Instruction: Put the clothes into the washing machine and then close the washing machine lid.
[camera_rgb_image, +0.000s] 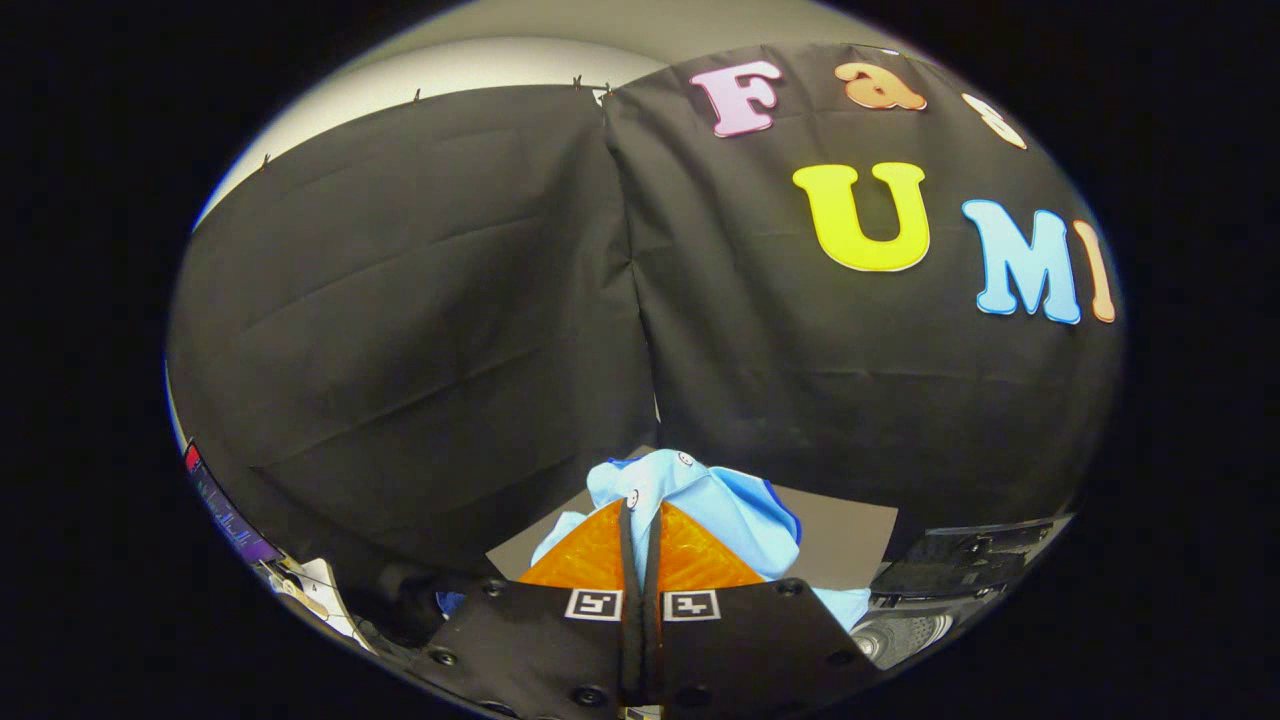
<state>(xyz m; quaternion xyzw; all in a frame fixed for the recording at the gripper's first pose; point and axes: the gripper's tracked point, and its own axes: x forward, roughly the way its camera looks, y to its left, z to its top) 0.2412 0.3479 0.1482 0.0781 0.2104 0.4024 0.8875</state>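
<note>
The jaws of the gripper (640, 520) are clenched on a light blue shirt (700, 500), which bunches just ahead of them, lifted clear. The washing machine (905, 630) sits below to their right. Carrying looks under way; next, swing over the drum and release.

We are seeing a grey counter (840, 545) stretching beyond the tongs (640, 520), up to the black cloth wall. The tongs' fingers are pressing together on a light blue garment (730, 505), so whether it is touching the counter we cannot tell.
</note>
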